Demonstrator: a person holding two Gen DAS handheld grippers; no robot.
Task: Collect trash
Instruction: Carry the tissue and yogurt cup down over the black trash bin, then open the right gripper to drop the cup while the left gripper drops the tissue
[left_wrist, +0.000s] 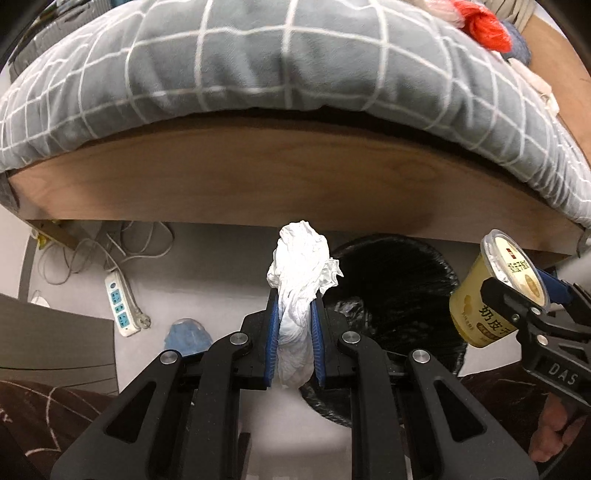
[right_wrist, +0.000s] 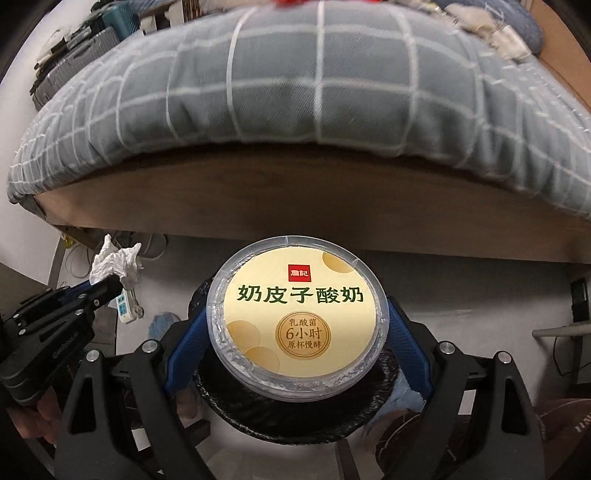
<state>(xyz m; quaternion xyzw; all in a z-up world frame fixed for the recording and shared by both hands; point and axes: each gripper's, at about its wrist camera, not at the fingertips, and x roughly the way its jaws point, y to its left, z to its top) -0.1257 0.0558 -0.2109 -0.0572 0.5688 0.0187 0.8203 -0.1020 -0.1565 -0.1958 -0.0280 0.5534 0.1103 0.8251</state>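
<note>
Above the black-lined bin (left_wrist: 399, 288), beside the bed (left_wrist: 258, 177), my left claw (left_wrist: 294, 317) pinches a crumpled tissue (left_wrist: 299, 273); my right claw (right_wrist: 295, 332) clamps a yogurt cup (right_wrist: 295, 314). Power strip (left_wrist: 120, 308) on floor nearby.

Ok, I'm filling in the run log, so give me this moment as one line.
left gripper: shut on tissue | right gripper: shut on yogurt cup | both above bin | nothing dropped yet

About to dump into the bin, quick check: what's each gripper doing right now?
Left gripper: closed on the crumpled tissue.
Right gripper: closed on the yogurt cup.
</note>
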